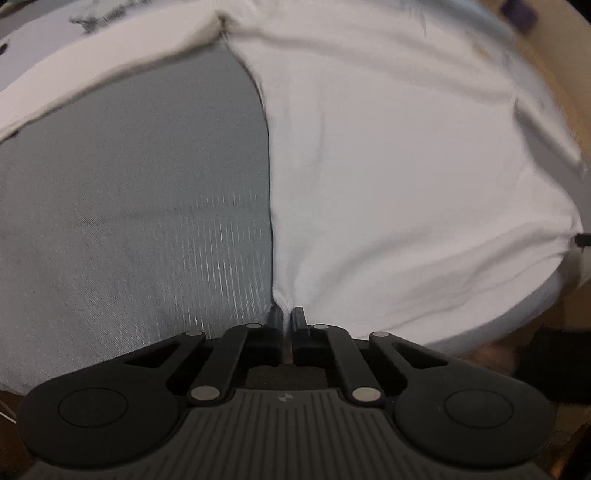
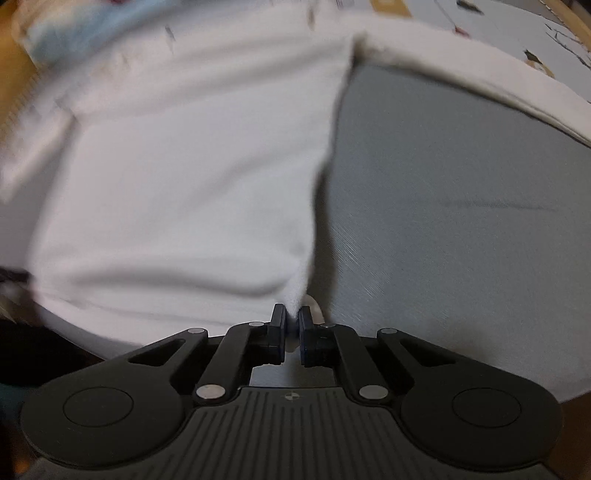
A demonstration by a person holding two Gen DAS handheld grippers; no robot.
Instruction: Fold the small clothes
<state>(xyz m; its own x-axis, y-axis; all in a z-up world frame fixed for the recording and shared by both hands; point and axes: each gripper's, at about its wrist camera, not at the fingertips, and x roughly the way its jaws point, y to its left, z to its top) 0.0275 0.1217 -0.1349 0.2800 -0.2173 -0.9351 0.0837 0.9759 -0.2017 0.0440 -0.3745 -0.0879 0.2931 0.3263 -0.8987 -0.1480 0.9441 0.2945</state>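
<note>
A white garment is stretched over a grey woven surface. In the left wrist view my left gripper is shut on the garment's near left corner, its edge running up from the fingertips. In the right wrist view the same white garment fills the left half, and my right gripper is shut on its near right corner. A white sleeve or band runs across the far side. Both views are motion-blurred.
The grey surface fills the right of the right wrist view. A white printed sheet lies beyond the band. A wooden edge shows at the far right of the left wrist view.
</note>
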